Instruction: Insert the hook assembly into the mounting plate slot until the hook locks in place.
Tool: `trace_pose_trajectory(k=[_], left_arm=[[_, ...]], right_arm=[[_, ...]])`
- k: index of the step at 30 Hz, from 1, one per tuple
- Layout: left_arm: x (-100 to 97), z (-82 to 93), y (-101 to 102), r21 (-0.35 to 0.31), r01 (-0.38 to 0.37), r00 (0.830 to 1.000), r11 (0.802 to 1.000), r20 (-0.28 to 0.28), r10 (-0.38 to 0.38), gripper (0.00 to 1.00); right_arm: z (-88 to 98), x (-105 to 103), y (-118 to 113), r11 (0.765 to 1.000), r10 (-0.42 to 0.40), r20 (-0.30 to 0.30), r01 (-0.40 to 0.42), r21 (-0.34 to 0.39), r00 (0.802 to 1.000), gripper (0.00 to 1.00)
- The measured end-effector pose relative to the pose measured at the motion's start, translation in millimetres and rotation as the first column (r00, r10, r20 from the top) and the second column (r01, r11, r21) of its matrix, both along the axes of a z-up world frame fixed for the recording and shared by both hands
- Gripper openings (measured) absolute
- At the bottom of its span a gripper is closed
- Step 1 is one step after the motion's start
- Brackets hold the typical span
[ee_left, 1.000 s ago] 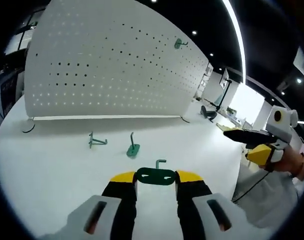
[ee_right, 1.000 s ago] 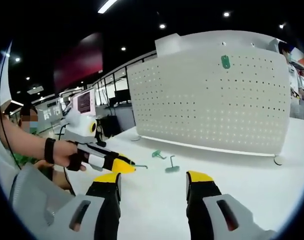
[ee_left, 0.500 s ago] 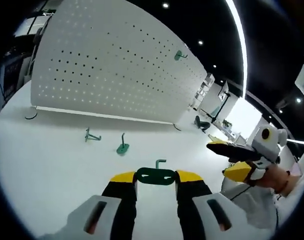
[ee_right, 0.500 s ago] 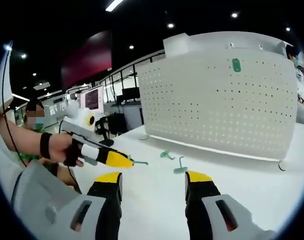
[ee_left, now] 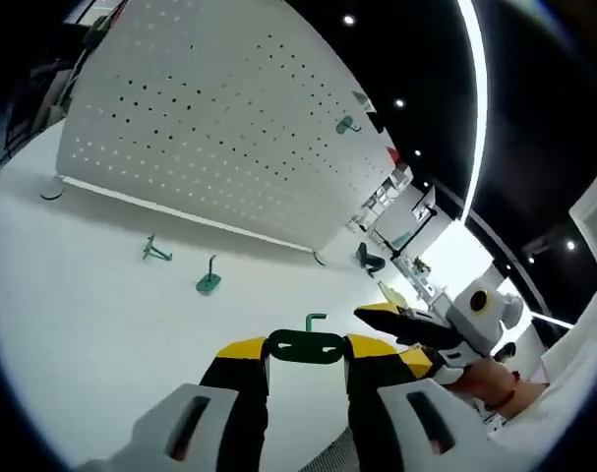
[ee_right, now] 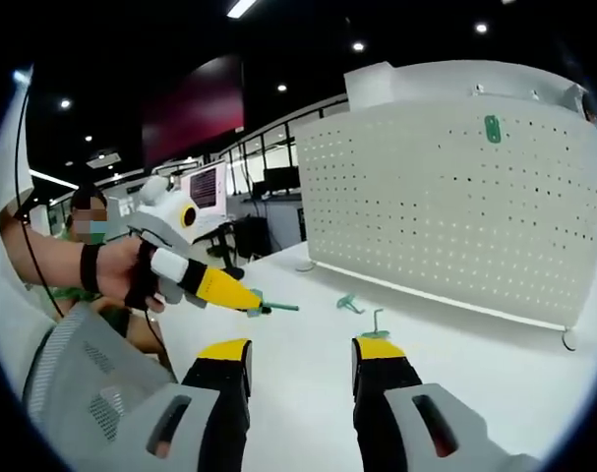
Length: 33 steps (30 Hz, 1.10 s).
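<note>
The left gripper (ee_left: 307, 346) clamps a green metal hook assembly (ee_left: 307, 343) by its flat base — prong up at twelve o'clock. The right gripper (ee_right: 298, 349) is wide, empty. The white perforated mounting plate (ee_left: 219, 128) stands far off at eleven o'clock; approach squarely, base level. No legible writing.

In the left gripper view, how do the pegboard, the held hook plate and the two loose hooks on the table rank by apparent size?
1. Pegboard, by far largest.
2. Held hook plate, though it is nearest to the camera.
3. The two loose hooks look alike; no ranking.
</note>
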<state>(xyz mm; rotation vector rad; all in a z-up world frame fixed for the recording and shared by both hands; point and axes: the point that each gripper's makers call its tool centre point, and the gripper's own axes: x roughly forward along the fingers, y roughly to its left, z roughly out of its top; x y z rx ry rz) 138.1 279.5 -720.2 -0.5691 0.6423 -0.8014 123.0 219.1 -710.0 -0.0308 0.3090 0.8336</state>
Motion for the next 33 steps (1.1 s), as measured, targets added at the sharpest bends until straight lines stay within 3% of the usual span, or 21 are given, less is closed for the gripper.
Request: trace_pose_trajectory(k=[6, 9, 11, 20, 25, 33], left_arm=[[-5.6, -0.6, -1.0, -0.01, -0.001, 1.0, 1.0, -0.025, 0.0, 0.3], [-11.7, 3.9, -4.5, -0.081, 0.0, 0.996, 0.997, -0.091, -0.008, 0.3], [-14.7, 7.1, -6.5, -0.106, 0.005, 0.994, 0.994, -0.106, -0.016, 0.3], [-26.5, 3.7, -16.6, -0.12, 0.06, 0.986, 0.991, -0.147, -0.078, 0.3], [-33.8, 4.5, -24.6, -0.132, 0.094, 0.98, 0.987, -0.165, -0.115, 0.3], [-38.5, 5.9, -30.4, -0.156, 0.125, 0.97, 0.98, -0.187, -0.154, 0.3]], right_arm=[[-2.1, 0.5, 0.8, 1.0, 0.024, 0.001, -0.024, -0.005, 1.0, 0.39], [-1.4, -0.6, 3.2, 0.999, 0.046, 0.008, -0.046, 0.01, 0.999, 0.37], [-1.4, -2.4, 6.6, 0.997, 0.073, 0.014, -0.073, 0.01, 0.997, 0.36], [4.0, -4.7, 16.1, 0.99, 0.138, 0.063, -0.139, 0.012, 0.988, 0.36], [2.3, -8.5, 17.6, 0.982, 0.191, 0.09, -0.188, -0.032, 0.977, 0.25], [5.9, -18.1, 24.6, 0.964, 0.264, 0.108, -0.263, -0.024, 0.958, 0.15]])
